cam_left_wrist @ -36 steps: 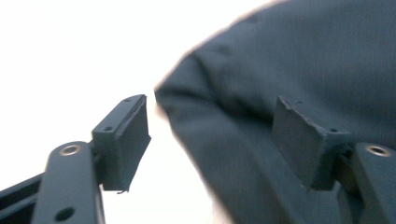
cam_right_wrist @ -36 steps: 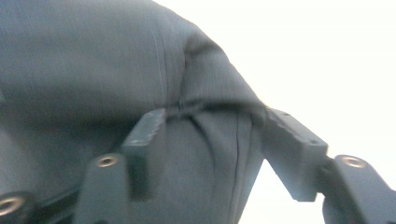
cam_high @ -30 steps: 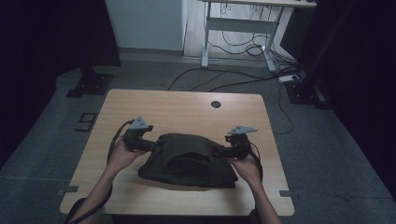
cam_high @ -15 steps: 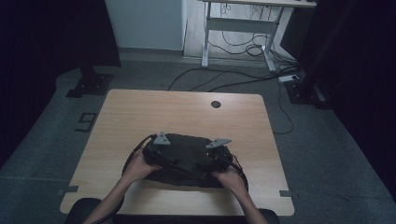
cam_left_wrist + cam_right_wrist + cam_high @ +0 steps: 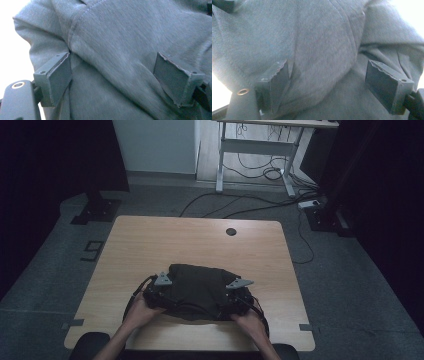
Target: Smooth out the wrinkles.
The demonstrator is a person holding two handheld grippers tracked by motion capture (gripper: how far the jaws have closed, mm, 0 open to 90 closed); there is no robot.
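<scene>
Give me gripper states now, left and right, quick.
Left gripper: open, jaws wide over the dark garment, not clamped.
Right gripper: open, jaws spread against the same garment, nothing pinched.

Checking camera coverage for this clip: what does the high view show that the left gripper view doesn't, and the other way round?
High view alone: the wooden table with its round dark hole, the floor cables, the desk frame behind, both hands, and the left gripper and right gripper at the near corners of the dark garment. Left gripper view alone: a stitched seam and the knit texture, with its jaws standing wide apart against the fabric. Shared: the garment and the left gripper.
</scene>
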